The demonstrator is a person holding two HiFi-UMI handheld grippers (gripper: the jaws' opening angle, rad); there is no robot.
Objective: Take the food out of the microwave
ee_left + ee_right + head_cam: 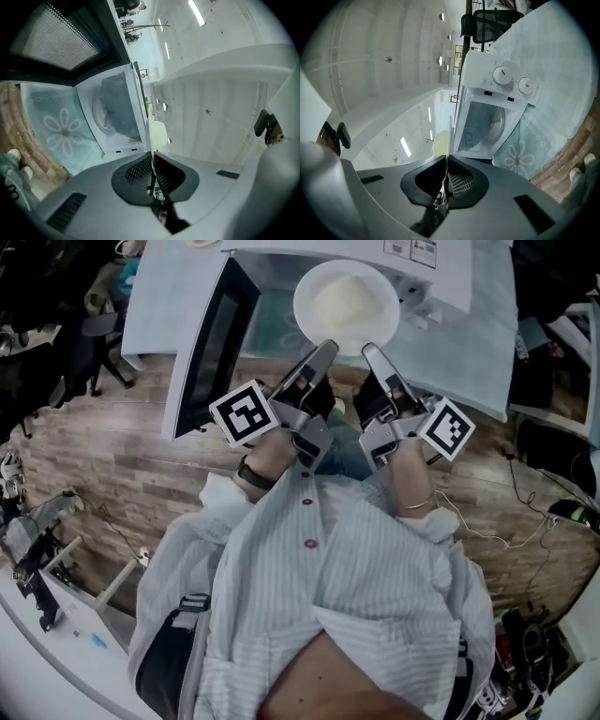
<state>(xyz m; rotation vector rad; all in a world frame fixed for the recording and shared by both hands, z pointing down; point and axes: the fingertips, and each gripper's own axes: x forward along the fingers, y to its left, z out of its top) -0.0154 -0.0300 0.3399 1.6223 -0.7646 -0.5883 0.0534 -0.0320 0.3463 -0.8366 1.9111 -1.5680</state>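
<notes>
A white plate (347, 298) with pale yellow food (345, 302) hangs in the air in front of the open white microwave (441, 268). My left gripper (327, 349) is shut on the plate's near rim at the left. My right gripper (368, 352) is shut on the rim just to the right of it. In the left gripper view the plate's rim (156, 135) stands edge-on between the pads (140, 169), with the microwave's cavity (117, 112) behind it. In the right gripper view the rim (449, 136) is likewise pinched, and the food (440, 143) shows beside it.
The microwave's door (211, 343) stands swung open to the left, its mesh window (56, 42) close above my left gripper. A teal flowered tablecloth (478, 352) covers the table under the microwave. An office chair (98, 329) stands at the left on the wooden floor (103, 456).
</notes>
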